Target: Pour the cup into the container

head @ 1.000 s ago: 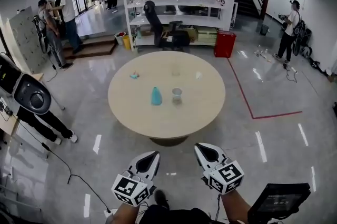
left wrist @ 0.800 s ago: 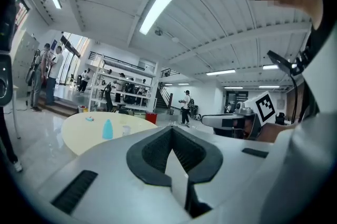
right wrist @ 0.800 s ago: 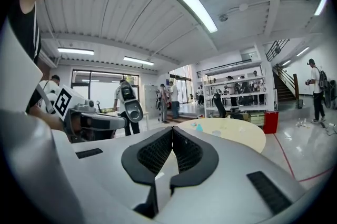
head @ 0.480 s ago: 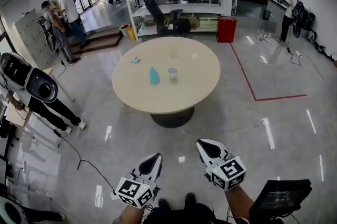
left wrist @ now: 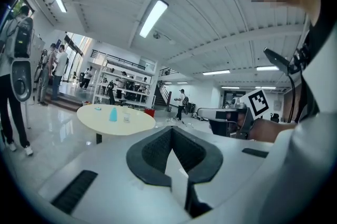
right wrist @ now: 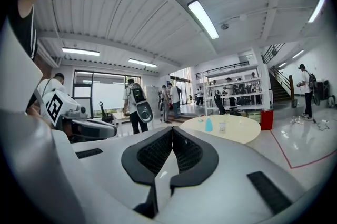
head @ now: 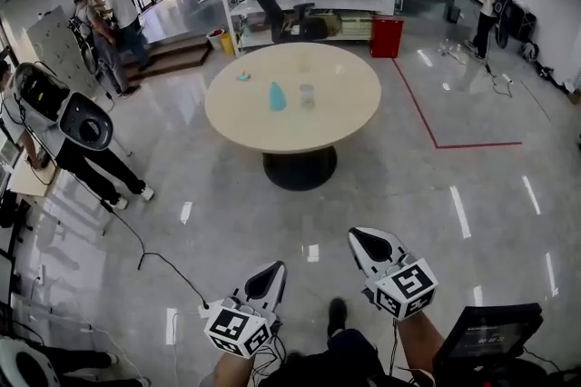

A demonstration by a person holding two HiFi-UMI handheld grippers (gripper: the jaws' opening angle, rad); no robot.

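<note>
Both tongs are clenched with nothing between the jaws. Each gripper view shows the dark pads meeting in a closed V, with only floor and room beyond. Left tongs (head: 275, 269) and right tongs (head: 359, 238) are held low in front of the body, side by side, pointing near level toward the round table (head: 349, 117). Judgement: this is a carrying posture, not a working one. They are shut and empty because nothing is within reach to take.

Task's things: a blue vessel (head: 277, 96) and a clear vessel (head: 307, 95) stand upright, just beside each other, near the middle of the tabletop and far ahead of both tongs. They are presumably the cup and the container, but too small to tell which is which, or what they hold.

Room: bare glossy floor lies wide open between tongs and table. A black cable (head: 141, 251) lies on the floor off to the left of the left tongs. A red floor line (head: 417, 108) runs ahead-right of the right tongs. Both vessels sit well in from the near rim, so a reach over it is likely needed.
</note>
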